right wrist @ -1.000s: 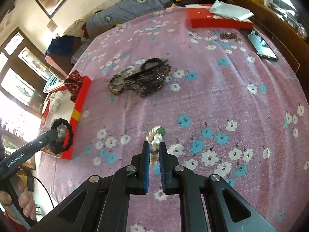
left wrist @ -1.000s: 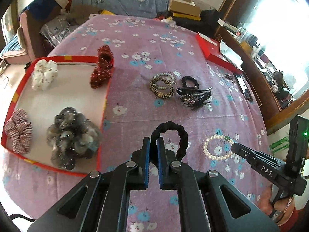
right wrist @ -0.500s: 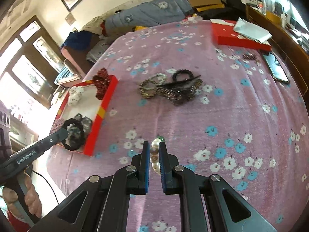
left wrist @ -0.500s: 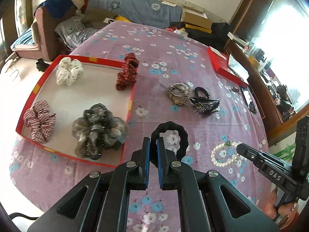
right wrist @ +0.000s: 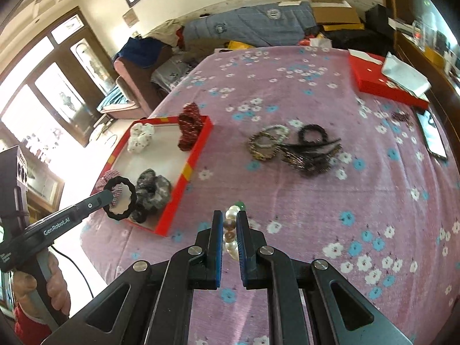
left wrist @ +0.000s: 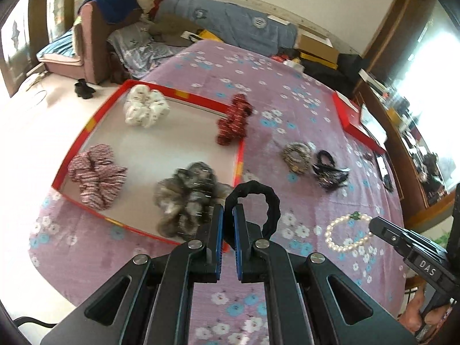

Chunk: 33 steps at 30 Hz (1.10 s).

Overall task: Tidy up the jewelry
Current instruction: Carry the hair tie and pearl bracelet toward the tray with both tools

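My left gripper (left wrist: 228, 211) is shut on a black ruffled hair tie (left wrist: 271, 201), held in the air over the near right corner of the red tray (left wrist: 86, 126). From the right wrist view the same gripper (right wrist: 107, 197) and hair tie (right wrist: 120, 198) hang above the tray (right wrist: 198, 146). My right gripper (right wrist: 230, 215) is shut on a white pearl bracelet (right wrist: 231, 230) with a green bead, lifted off the floral cloth. In the left wrist view it (left wrist: 373, 224) holds the bracelet (left wrist: 345, 235) to the right of the tray.
The tray holds a white scrunchie (left wrist: 145, 109), a striped pink one (left wrist: 97, 172) and a grey one (left wrist: 187, 195); a dark red one (left wrist: 233, 120) straddles its rim. Beaded bracelets (right wrist: 266, 143) and black hair clips (right wrist: 313, 149) lie mid-table. A red box (right wrist: 382, 86) and phone (right wrist: 434, 138) sit far right.
Both grippers have risen and shifted left toward the tray, each keeping its item. The pearl bracelet has come up off the cloth. The views rolled and now take in more of the room.
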Tool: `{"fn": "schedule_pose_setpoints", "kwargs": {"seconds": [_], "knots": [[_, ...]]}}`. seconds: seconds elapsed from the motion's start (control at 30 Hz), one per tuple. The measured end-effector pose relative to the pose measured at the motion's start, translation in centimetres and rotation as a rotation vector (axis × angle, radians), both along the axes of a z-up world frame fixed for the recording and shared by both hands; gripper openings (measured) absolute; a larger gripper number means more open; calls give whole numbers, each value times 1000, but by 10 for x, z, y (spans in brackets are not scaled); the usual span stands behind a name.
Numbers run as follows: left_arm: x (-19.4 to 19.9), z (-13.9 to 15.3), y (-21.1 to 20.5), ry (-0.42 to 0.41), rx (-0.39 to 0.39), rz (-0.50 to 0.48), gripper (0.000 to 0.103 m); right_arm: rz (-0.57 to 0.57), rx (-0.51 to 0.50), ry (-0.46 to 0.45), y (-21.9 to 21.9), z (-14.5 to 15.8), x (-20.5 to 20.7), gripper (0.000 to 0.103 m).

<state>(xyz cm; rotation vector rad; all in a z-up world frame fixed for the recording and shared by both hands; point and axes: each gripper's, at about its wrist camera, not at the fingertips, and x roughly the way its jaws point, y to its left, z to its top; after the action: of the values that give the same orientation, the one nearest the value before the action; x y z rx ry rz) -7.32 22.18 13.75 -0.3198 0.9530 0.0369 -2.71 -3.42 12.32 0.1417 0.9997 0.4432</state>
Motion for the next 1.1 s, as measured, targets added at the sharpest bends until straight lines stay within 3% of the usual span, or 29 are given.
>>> {"fn": "schedule_pose_setpoints", "kwargs": {"seconds": [0.47, 0.8, 1.1], "knots": [[-3, -3, 95, 23, 2, 189, 6, 103, 11, -21, 63, 16, 29, 10], [20, -11, 145, 40, 9, 226, 7, 152, 5, -41, 121, 28, 49, 10], [64, -30, 175, 67, 7, 196, 7, 169, -14, -33, 168, 27, 70, 10]]}}
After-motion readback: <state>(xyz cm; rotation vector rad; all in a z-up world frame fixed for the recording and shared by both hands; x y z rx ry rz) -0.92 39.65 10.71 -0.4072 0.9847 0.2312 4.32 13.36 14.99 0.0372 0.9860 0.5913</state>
